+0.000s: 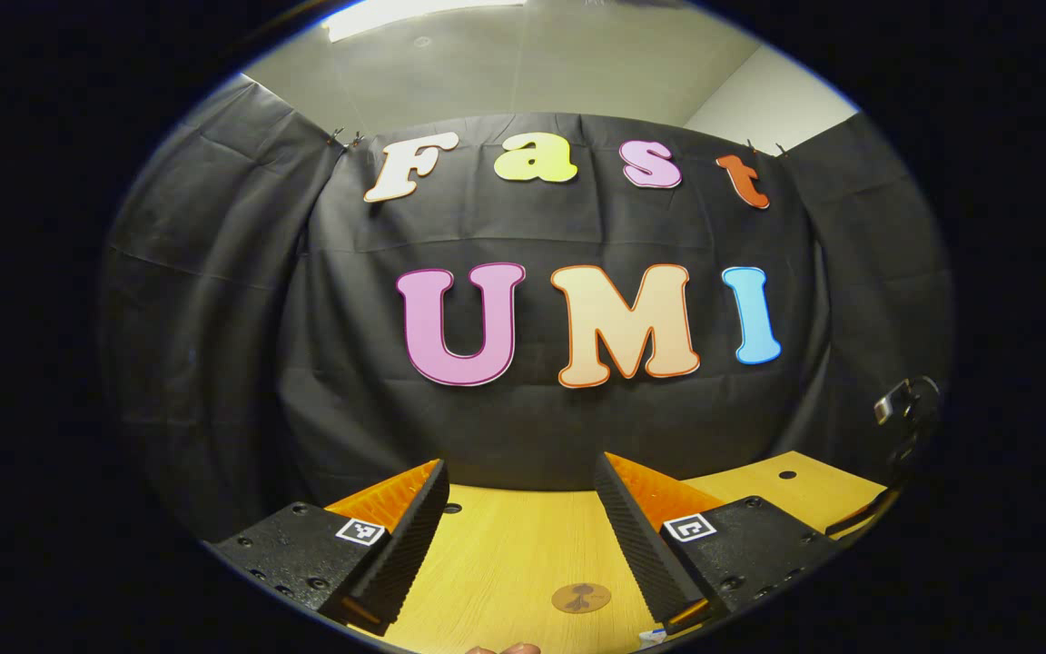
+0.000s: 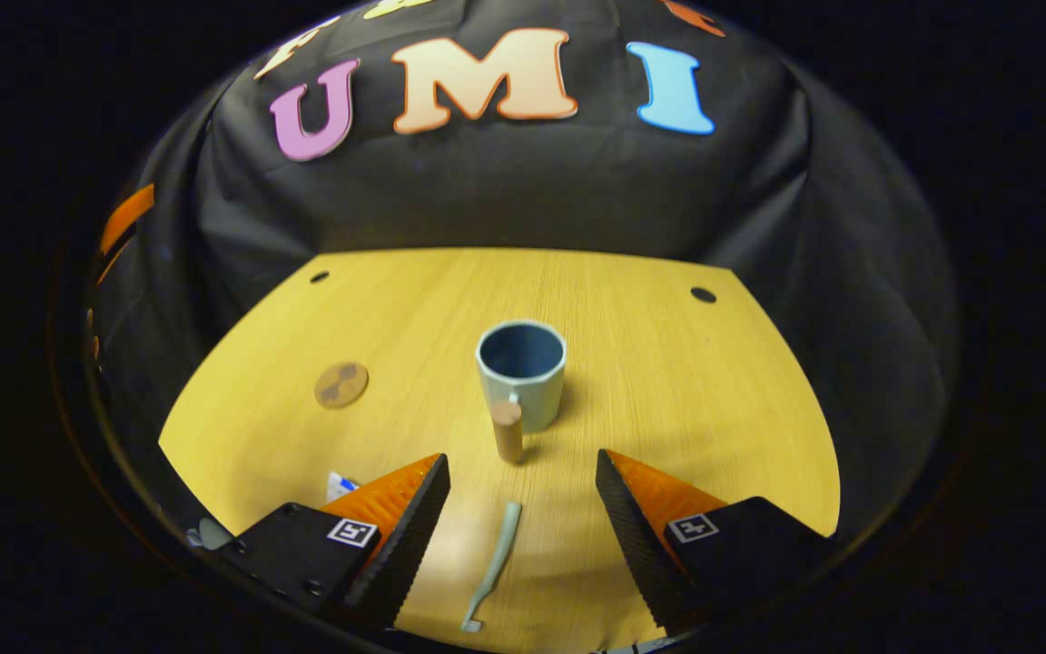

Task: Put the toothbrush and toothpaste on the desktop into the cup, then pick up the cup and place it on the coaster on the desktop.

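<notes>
In the right gripper view a pale blue-green cup (image 2: 521, 372) stands upright mid-table, its wooden handle (image 2: 507, 431) pointing toward me. A pale green toothbrush (image 2: 494, 563) lies on the wood between the fingers of my right gripper (image 2: 523, 513), which is open and hovers above it. A corner of the toothpaste tube (image 2: 338, 485) peeks out beside the left finger. The round brown coaster (image 2: 341, 384) lies left of the cup. My left gripper (image 1: 519, 527) is open and held level over the table, with the coaster (image 1: 581, 598) below and between its fingers.
The wooden table (image 2: 686, 391) has small dark holes (image 2: 703, 294) near its far corners. A fingertip (image 1: 505, 649) shows at the bottom edge of the left gripper view. A metal clamp (image 1: 904, 404) sits at the right edge of that view.
</notes>
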A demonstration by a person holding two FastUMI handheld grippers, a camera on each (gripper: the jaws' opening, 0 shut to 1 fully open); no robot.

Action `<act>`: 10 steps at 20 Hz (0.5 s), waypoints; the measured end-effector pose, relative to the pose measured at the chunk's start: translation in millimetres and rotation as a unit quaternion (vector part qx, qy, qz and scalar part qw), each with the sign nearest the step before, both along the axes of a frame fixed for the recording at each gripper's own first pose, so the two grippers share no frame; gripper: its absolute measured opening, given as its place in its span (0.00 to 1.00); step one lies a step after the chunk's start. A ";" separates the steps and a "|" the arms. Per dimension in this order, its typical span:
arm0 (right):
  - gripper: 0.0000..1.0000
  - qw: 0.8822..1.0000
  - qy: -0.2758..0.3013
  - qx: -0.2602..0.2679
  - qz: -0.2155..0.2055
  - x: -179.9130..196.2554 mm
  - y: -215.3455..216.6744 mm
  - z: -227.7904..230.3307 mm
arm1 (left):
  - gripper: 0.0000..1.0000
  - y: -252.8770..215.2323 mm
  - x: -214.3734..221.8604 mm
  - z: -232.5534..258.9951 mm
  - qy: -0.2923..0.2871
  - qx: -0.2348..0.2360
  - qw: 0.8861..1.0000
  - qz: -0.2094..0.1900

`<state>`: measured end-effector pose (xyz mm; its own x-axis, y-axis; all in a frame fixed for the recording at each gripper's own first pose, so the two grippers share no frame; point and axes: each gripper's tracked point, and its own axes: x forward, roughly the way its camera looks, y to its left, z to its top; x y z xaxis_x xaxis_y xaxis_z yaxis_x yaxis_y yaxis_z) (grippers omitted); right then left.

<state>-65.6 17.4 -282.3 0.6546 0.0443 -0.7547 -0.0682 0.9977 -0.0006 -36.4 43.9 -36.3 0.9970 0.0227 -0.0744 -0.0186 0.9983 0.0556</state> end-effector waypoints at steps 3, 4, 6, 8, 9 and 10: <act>1.00 0.998 0.061 0.010 0.010 -16.6 6.5 -28.5 | 0.95 4.4 -1.4 -5.4 0.006 0.004 1.000 0.007; 1.00 0.997 0.076 0.004 0.013 -20.0 5.8 -37.5 | 0.95 5.6 -1.7 -6.3 0.008 0.005 1.000 0.009; 1.00 0.994 0.103 -0.009 0.020 -25.5 2.9 -52.0 | 0.95 7.1 -3.8 -10.4 0.012 0.006 1.000 0.013; 1.00 0.991 0.130 -0.013 0.020 -32.4 2.9 -65.8 | 0.95 10.8 -6.9 -11.6 0.015 0.011 1.000 0.017; 1.00 0.989 0.145 -0.012 0.018 -36.5 2.6 -72.2 | 0.95 12.2 -7.0 -13.9 0.017 0.014 1.000 0.019; 1.00 0.987 0.160 -0.010 0.015 -39.4 2.2 -76.9 | 0.95 13.0 -8.7 -15.2 0.019 0.016 0.999 0.021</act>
<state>-105.0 19.6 -359.2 0.3809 0.0428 -0.9236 -0.0983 0.9951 0.0056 -45.1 56.9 -51.6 0.9916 0.0671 -0.1105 -0.0575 0.9945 0.0879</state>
